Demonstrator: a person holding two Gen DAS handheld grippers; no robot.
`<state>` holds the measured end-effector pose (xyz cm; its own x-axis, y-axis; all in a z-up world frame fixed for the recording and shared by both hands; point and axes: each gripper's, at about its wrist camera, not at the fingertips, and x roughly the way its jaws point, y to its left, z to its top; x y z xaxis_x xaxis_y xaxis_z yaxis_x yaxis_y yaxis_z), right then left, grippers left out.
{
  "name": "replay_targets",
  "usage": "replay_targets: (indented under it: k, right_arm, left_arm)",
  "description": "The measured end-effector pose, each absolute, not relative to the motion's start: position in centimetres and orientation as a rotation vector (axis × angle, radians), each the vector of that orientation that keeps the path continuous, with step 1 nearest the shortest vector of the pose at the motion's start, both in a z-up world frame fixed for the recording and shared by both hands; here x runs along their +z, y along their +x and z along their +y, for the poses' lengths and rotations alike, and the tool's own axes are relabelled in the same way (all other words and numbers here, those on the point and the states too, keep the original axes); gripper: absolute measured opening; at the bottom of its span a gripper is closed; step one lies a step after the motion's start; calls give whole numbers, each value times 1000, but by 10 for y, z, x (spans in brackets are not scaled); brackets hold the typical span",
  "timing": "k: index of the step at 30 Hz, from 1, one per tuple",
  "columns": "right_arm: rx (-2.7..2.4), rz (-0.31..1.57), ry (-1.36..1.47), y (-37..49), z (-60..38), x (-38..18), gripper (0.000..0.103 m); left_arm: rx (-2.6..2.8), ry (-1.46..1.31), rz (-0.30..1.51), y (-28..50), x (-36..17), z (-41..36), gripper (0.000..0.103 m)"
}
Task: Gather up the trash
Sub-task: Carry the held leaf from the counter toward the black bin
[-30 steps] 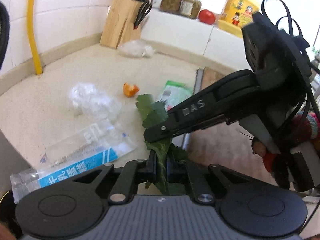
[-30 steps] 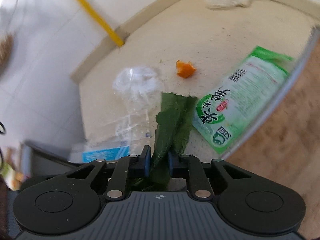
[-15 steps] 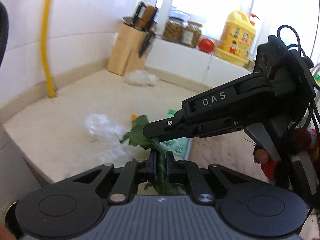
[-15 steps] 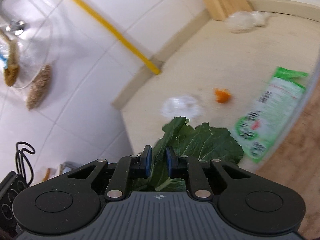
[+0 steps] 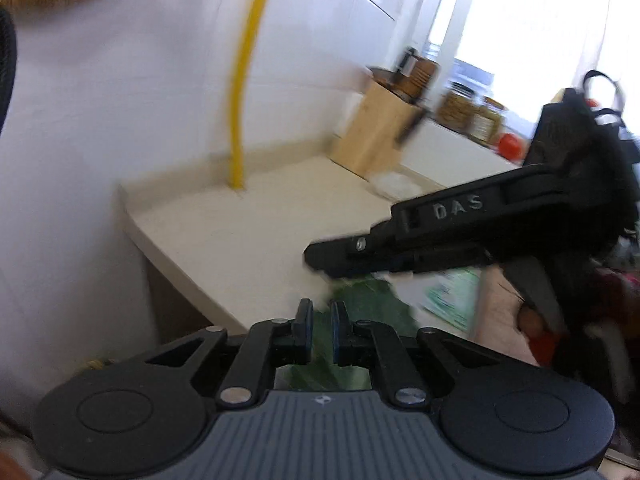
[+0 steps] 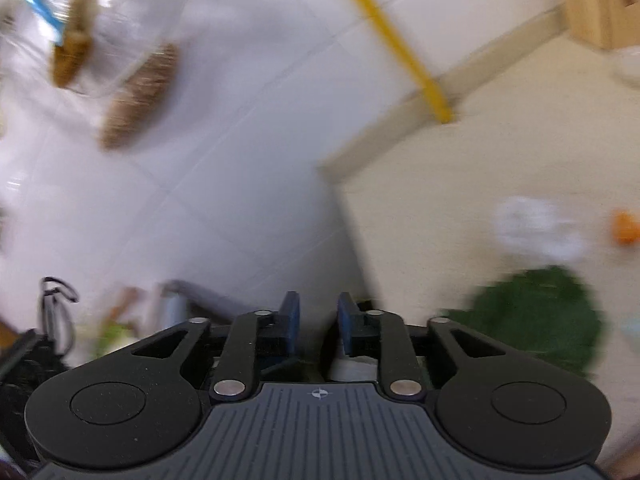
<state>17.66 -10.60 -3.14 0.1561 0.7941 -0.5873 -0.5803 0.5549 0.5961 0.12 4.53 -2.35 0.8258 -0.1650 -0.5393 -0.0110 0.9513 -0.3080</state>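
Green leaf (image 5: 362, 308) shows through the narrow gap between the blue-padded fingers (image 5: 306, 330) of the left gripper (image 5: 320, 330); the leaf runs from below the jaws up past the tips, and the blur leaves it unclear whether the pads actually pinch it or only stand close on either side. In the same view the right gripper (image 5: 320, 258) reaches in from the right, its black arm marked "DAS", with its tip just above the leaf's upper edge.

The right gripper (image 6: 318, 322), seen from its own camera, has its blue pads (image 6: 290, 322) parted with a clear gap and nothing between them. The leaf (image 6: 536, 312) here lies off to the right of the fingers, a dark green blur beside the linkage, not within the jaws.

Beyond it, on the beige countertop (image 6: 500, 152), sit a crumpled clear plastic wrap (image 6: 536, 228) and, further right near the frame edge, an orange peel scrap (image 6: 626, 230). A green-and-white printed packet (image 5: 452, 296) lies on the counter just under the right gripper in the left view. Further back stand a wooden knife block (image 5: 380, 132), a yellow pipe (image 5: 244, 92) running up the white tiled wall, and glass jars (image 5: 468, 110) on the ledge.
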Motion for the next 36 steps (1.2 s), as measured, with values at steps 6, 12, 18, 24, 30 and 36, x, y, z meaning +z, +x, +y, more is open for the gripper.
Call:
replay_targets:
  k: [6, 12, 18, 24, 30, 36]
  right_arm:
    - [775, 1049, 135, 167, -154, -41, 74]
    - [708, 1127, 218, 171, -179, -71, 75]
    - [708, 1142, 245, 167, -190, -79, 76]
    - [739, 1143, 249, 165, -188, -83, 76]
    - [777, 1155, 336, 167, -203, -84, 81]
    - [831, 1178, 614, 178, -222, -95, 87]
  left_arm:
    - [-142, -262, 716, 8, -61, 33, 19]
    - [-174, -375, 800, 8, -86, 37, 42]
    - [-180, -505, 825, 19, -111, 36, 45]
    - [-155, -567, 799, 23, -109, 32, 8]
    - [-197, -527, 715, 17, -74, 15, 5]
    - [-304, -464, 658, 13, -40, -9, 4]
